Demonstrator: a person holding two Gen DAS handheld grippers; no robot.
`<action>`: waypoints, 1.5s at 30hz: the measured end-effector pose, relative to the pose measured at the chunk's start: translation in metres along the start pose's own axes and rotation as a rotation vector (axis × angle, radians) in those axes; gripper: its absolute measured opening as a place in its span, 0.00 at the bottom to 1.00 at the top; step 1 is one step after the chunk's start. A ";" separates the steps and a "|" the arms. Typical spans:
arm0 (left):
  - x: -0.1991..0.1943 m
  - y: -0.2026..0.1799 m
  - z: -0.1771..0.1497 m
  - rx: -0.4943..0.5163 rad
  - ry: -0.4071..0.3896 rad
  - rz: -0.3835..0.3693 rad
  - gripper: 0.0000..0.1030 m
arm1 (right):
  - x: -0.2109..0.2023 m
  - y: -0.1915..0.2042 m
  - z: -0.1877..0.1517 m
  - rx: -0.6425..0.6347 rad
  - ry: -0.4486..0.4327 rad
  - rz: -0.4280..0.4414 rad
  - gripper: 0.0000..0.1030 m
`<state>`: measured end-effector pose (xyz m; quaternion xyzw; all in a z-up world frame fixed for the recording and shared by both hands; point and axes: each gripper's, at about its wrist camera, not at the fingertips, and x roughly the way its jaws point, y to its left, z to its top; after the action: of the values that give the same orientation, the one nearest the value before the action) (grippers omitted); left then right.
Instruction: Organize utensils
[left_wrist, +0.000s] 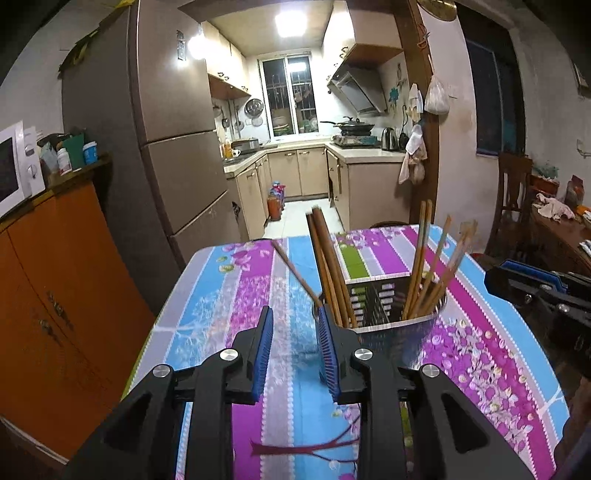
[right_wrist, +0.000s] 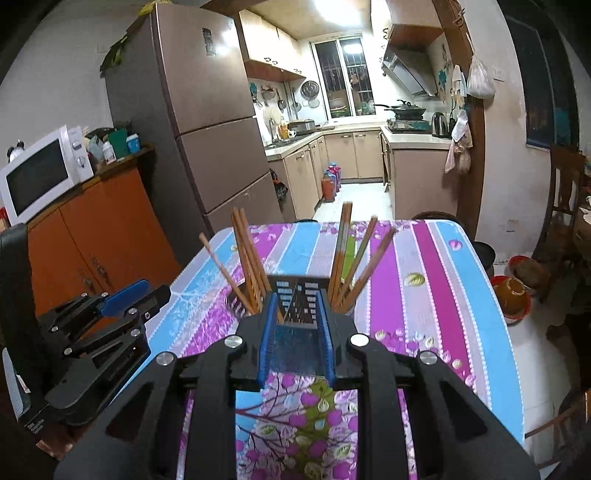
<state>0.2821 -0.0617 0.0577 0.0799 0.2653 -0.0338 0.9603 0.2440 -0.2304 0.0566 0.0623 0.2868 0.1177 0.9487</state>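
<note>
Your jaws on both sides stand a little apart and grip nothing: the left gripper (left_wrist: 295, 332) has only bare cloth between its blue ribbed pads, and the right gripper (right_wrist: 297, 317) frames the near wall of the holder without pressing on it.

The perforated metal utensil holder (left_wrist: 391, 306) stands upright on the worktop (left_wrist: 229, 295), which is covered with a striped floral cloth in pink, purple and blue. The wooden chopsticks (left_wrist: 328, 266) stand in it in two loose bunches, one fanning left and one fanning right, with a single stick leaning far out to the left. In your left view the holder sits just beyond and to the right of the jaws; in your right view it lies straight ahead.

You look to be in the approach, before any pick. Whether the sticks are to be regrouped or pulled out, I cannot tell. The next move likely calls for singling out one stick or bunch, closing on it above the rim, and keeping the holder from tipping.
</note>
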 end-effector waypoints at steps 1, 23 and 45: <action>-0.001 -0.001 -0.006 0.000 0.006 0.010 0.22 | -0.001 0.003 -0.005 -0.005 0.000 -0.009 0.20; -0.039 -0.017 -0.134 -0.094 -0.014 0.114 0.22 | -0.033 0.023 -0.137 0.016 -0.067 -0.165 0.36; -0.108 -0.024 -0.187 -0.106 -0.158 0.150 0.24 | -0.103 0.059 -0.199 -0.099 -0.340 -0.294 0.84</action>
<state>0.0925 -0.0504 -0.0480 0.0456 0.1832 0.0460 0.9809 0.0388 -0.1905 -0.0423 -0.0077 0.1226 -0.0202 0.9922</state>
